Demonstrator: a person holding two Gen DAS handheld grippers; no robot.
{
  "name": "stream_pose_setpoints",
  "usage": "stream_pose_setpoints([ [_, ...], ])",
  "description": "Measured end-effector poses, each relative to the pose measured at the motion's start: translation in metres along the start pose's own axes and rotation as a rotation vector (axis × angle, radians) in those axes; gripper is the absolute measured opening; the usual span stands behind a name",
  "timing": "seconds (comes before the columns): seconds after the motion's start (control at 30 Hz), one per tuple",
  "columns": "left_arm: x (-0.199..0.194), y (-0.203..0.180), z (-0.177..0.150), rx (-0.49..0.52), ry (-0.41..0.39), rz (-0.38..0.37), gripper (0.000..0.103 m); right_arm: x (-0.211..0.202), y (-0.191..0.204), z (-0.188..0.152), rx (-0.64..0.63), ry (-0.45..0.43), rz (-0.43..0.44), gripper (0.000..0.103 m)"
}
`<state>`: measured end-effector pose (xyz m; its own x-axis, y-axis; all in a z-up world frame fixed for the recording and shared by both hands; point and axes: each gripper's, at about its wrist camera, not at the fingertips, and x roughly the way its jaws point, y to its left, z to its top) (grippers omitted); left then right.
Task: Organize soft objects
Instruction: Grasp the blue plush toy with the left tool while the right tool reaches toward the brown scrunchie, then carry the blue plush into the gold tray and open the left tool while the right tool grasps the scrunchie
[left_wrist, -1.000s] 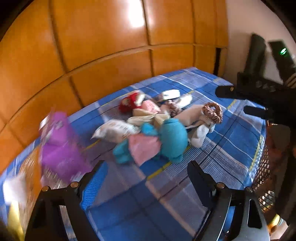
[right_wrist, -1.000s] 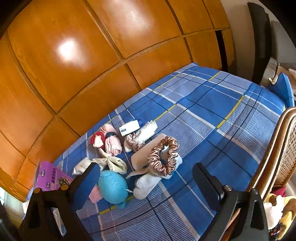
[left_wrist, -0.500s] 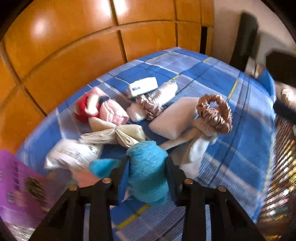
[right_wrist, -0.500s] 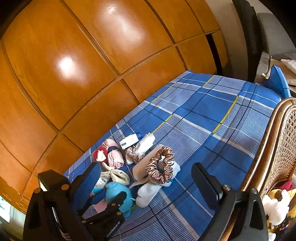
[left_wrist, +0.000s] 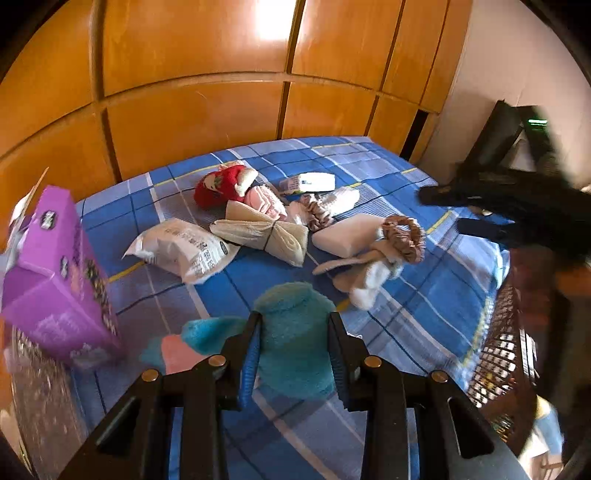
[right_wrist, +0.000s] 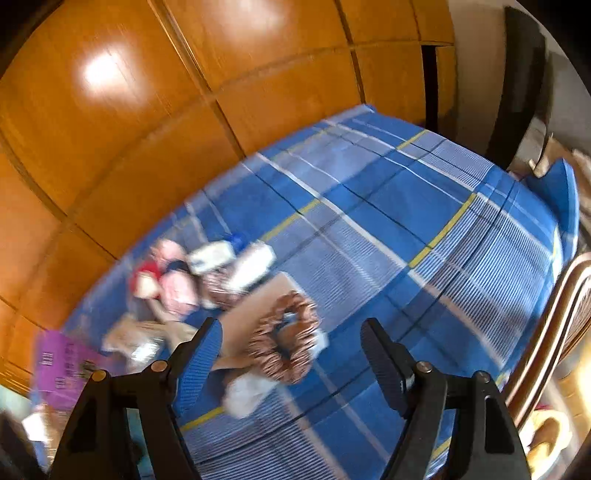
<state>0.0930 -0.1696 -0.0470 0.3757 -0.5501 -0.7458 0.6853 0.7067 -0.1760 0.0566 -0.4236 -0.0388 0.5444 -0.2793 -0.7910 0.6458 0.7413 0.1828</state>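
My left gripper (left_wrist: 294, 321) holds a teal plush toy (left_wrist: 290, 299) with a pink patch; its jaws are still closing and the pads press into both sides of the plush. Beyond it on the blue plaid bed (left_wrist: 424, 317) lie a brown scrunchie (left_wrist: 404, 238) on white socks (left_wrist: 365, 291), a beige pad (left_wrist: 351, 236), a tied cream cloth (left_wrist: 266, 236), a pink cloth (left_wrist: 264, 201) and a red plush (left_wrist: 221, 188). My right gripper (right_wrist: 291, 326) hovers over the scrunchie (right_wrist: 271, 363). Its jaws are closing, with nothing touching the pads.
A purple box (left_wrist: 55, 273) stands at the left edge of the bed, a white packet (left_wrist: 184, 249) beside it. A wicker basket (left_wrist: 509, 350) holding soft toys sits off the bed's right side. Wooden panels (left_wrist: 221, 122) back the bed.
My left gripper dropped onto the teal plush, shut on it and drew back with it. The right gripper came closer to the scrunchie and its jaws narrowed.
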Motion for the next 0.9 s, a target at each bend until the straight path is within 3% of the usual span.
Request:
stream_pose_setpoints([
  [0.07, -0.008, 0.0, -0.003, 0.0, -0.006, -0.013, 0.034, 0.015, 0.002, 0.004, -0.016, 0.051, -0.021, 0.064],
  [0.1, -0.012, -0.001, -0.003, 0.004, -0.014, -0.019, 0.034, 0.03, 0.002, 0.006, -0.017, 0.118, -0.031, 0.061],
  [0.17, -0.018, -0.003, 0.004, 0.013, -0.029, -0.032, 0.034, 0.043, -0.001, 0.005, 0.008, 0.175, -0.006, 0.047],
  [0.2, -0.024, -0.005, 0.01, 0.021, -0.045, -0.039, 0.034, 0.047, -0.006, 0.003, 0.046, 0.184, 0.015, 0.032],
  [0.3, -0.038, -0.005, 0.03, 0.032, -0.092, -0.052, 0.034, 0.044, -0.012, 0.001, 0.084, 0.158, 0.022, 0.016],
  [0.5, -0.075, 0.026, 0.1, -0.027, -0.239, -0.017, 0.035, 0.041, -0.011, 0.004, 0.091, 0.148, 0.054, 0.013],
  [0.67, -0.12, 0.096, 0.141, -0.124, -0.354, 0.161, 0.035, 0.038, -0.008, 0.004, 0.084, 0.136, 0.076, 0.013],
  [0.77, -0.15, 0.141, 0.132, -0.197, -0.388, 0.261, 0.035, 0.034, -0.007, 0.004, 0.083, 0.114, 0.106, 0.013],
  [0.9, -0.191, 0.189, 0.082, -0.281, -0.404, 0.375, 0.036, 0.032, -0.006, 0.005, 0.079, 0.098, 0.136, 0.013],
])
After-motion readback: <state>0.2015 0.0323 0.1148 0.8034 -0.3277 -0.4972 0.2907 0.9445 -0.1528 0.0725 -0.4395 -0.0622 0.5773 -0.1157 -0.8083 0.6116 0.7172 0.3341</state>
